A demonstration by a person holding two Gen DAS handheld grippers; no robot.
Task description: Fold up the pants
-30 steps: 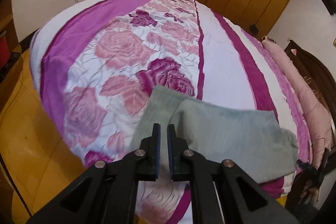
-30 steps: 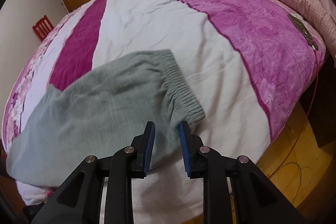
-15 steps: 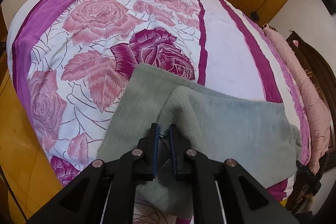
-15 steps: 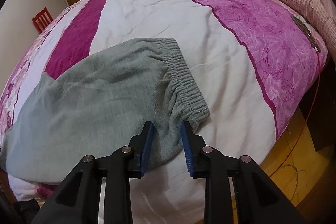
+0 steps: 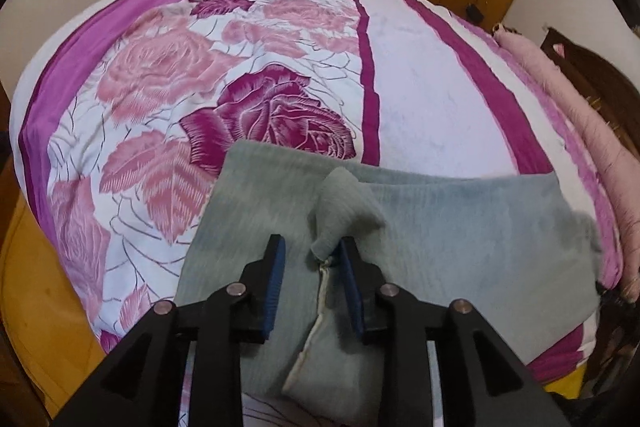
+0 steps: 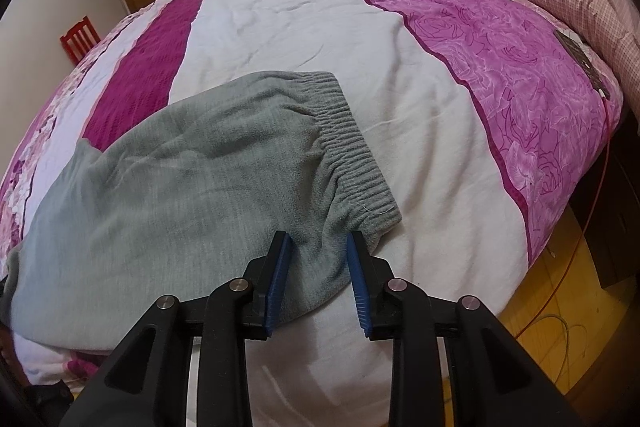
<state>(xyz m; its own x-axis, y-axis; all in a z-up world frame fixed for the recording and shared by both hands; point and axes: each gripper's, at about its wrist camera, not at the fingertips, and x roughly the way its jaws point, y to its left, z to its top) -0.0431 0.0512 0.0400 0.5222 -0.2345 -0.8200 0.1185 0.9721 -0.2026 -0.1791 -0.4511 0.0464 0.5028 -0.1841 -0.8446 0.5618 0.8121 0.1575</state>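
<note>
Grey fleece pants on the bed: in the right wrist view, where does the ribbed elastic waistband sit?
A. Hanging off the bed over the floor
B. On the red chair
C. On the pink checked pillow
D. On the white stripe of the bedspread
D: the grey fleece pants' ribbed elastic waistband lies flat on the white stripe of the bedspread.

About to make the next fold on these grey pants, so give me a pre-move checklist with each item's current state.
1. Left gripper released: ok. Its jaws are opening; a bunched tip of the grey pants sits between them, against one pad only.
2. Right gripper unclamped: ok. Jaws apart, straddling fabric just short of the elastic waistband.
3. Pants flat on the bedspread: not ok. A peak of cloth stands up at the left gripper.
4. Waistband edges aligned: ok, one even ribbed band.
5. Leg ends aligned: cannot tell, hidden by the grippers.
6. Room on the bed for folding: ok.
</note>
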